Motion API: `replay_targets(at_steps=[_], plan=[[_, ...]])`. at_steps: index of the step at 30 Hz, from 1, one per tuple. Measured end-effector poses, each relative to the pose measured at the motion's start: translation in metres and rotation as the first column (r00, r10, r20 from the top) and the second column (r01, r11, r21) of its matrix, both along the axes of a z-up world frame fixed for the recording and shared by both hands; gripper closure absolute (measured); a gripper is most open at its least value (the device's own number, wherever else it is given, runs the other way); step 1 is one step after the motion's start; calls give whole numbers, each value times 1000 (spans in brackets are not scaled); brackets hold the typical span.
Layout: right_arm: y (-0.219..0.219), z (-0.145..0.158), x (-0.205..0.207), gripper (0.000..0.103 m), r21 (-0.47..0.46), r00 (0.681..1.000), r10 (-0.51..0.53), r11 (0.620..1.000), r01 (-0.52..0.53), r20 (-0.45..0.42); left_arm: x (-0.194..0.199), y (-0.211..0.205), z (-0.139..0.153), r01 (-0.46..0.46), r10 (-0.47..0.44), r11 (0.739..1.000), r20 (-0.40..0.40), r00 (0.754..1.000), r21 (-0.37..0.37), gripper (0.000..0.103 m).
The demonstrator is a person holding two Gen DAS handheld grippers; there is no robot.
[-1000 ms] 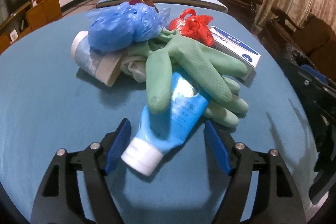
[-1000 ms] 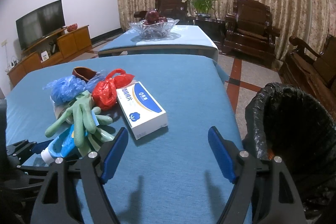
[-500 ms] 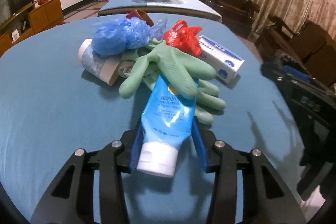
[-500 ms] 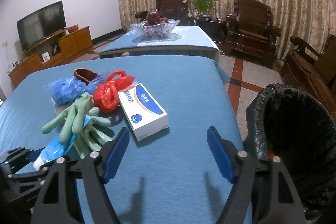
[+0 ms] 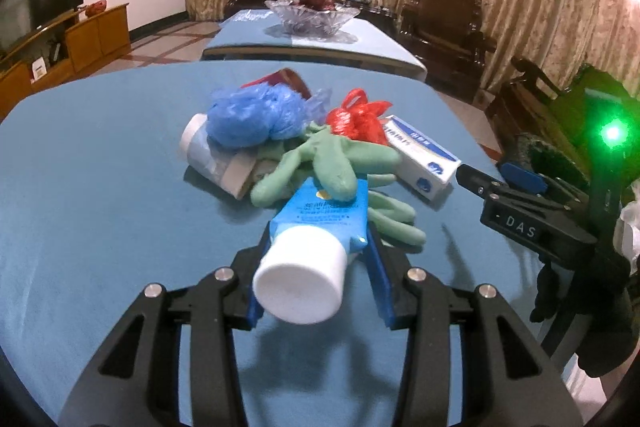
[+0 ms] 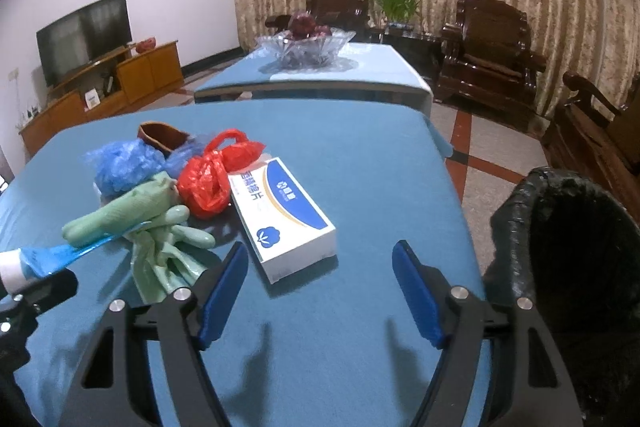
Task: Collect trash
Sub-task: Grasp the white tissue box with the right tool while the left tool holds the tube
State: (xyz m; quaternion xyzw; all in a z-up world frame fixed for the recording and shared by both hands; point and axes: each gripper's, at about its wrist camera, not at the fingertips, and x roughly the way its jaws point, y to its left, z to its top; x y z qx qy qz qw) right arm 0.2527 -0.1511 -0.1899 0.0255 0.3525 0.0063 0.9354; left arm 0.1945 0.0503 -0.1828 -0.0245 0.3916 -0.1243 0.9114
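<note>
My left gripper (image 5: 316,247) is shut on a blue tube with a white cap (image 5: 316,227), lifted off the table with a green rubber glove (image 5: 332,159) draped over its far end. The tube also shows in the right wrist view (image 6: 48,257). Behind lie a blue plastic bag (image 5: 252,115), a red plastic bag (image 5: 358,119), a white roll (image 5: 204,151) and a white-and-blue box (image 6: 280,211). My right gripper (image 6: 320,287) is open and empty above the table, near the box. A bin lined with a black bag (image 6: 568,259) stands off the table's right edge.
The blue table (image 6: 360,155) ends at the right, with tiled floor beyond. A second table with a glass fruit bowl (image 6: 306,43) stands behind. Dark wooden armchairs (image 6: 488,59) line the curtain wall. A TV and cabinet (image 6: 100,83) are at the left.
My left gripper closed on the tube and raised it toward the camera, dragging the glove along. My right gripper stayed open and shifted slightly.
</note>
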Motion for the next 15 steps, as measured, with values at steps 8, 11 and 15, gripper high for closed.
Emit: replay_targets(at_steps=[8,11,15], plan=[[8,-17,20,30,-14,998,27,1000,-28,-61,12,2,-13,-7,7,1000,-24,1000,-1,63],[9,-21,28,31,-13,996,38,999,-39,-87,18,1,-16,-8,8,1000,-26,1000,-2,63],[13,-27,40,38,-4,989,64,998,-65,-133,23,0,-17,-8,8,1000,-28,1000,-5,63]])
